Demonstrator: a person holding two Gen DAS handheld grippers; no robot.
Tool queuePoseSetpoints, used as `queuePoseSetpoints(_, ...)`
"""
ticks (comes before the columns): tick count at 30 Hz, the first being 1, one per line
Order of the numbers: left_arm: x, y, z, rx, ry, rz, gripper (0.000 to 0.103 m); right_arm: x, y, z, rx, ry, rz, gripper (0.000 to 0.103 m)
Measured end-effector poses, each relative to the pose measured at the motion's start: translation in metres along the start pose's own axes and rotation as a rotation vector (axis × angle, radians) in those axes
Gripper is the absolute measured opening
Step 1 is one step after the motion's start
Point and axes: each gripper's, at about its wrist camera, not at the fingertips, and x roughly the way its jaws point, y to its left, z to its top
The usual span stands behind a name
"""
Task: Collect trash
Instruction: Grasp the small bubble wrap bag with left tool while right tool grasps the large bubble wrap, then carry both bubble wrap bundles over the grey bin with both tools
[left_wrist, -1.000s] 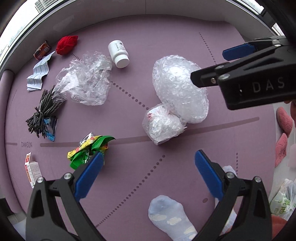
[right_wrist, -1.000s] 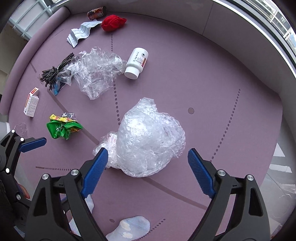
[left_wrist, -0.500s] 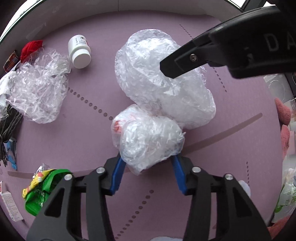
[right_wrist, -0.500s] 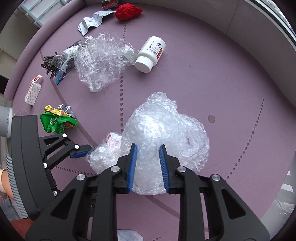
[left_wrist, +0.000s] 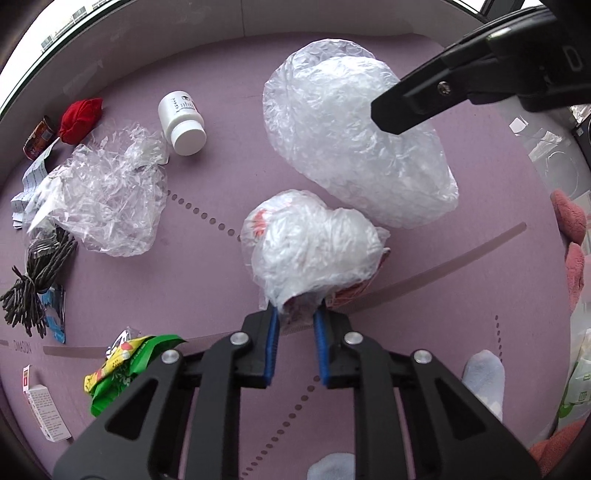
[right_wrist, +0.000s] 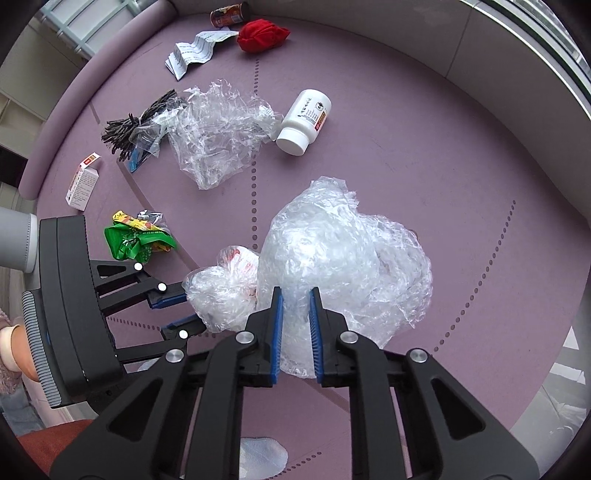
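At the bottom centre of the left wrist view, the left gripper (left_wrist: 295, 325) is closing, its blue pads pinching the lower edge of the small crumpled plastic bag (left_wrist: 314, 247), which sits at the frame's centre on the purple mat (left_wrist: 221, 288). Just above and right of it lies the large bubble-wrap bundle (left_wrist: 354, 140), touching the small bag.

In the right wrist view, the right gripper (right_wrist: 296, 328) is closing at lower centre, its pads clamped on a fold of that bubble-wrap bundle.

Other trash lies well apart in the left wrist view: a clear crumpled film (left_wrist: 107, 195) at left, a white pill bottle (left_wrist: 183, 122) at upper left, a red cloth (left_wrist: 79, 118) near the left edge, and a green wrapper (left_wrist: 125, 369) at lower left.
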Motion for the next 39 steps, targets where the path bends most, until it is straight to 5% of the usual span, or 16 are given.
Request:
queuePoseSetpoints(9,-0.103,0.032,0.009,-0.166,0.0,0.069,0.017,-0.084,0.027,0.013,-0.063,0.004,-0.022,0.012)
queuePoseSetpoints(22,-0.283,0.099,-0.051,-0.435,-0.015,0.175,0.017,-0.219,0.137,0.061,-0.242,-0.046,-0.02,0.013)
queuePoseSetpoints(30,-0.361,0.158,-0.128,-0.538,-0.046,0.213,0.017,-0.243,0.257,0.076,-0.302,-0.091,-0.022,0.013)
queuePoseSetpoints(39,-0.452,0.26,-0.276,-0.632,-0.073,0.259,0.017,-0.237,0.471,0.083,-0.43,-0.096,-0.023,0.013)
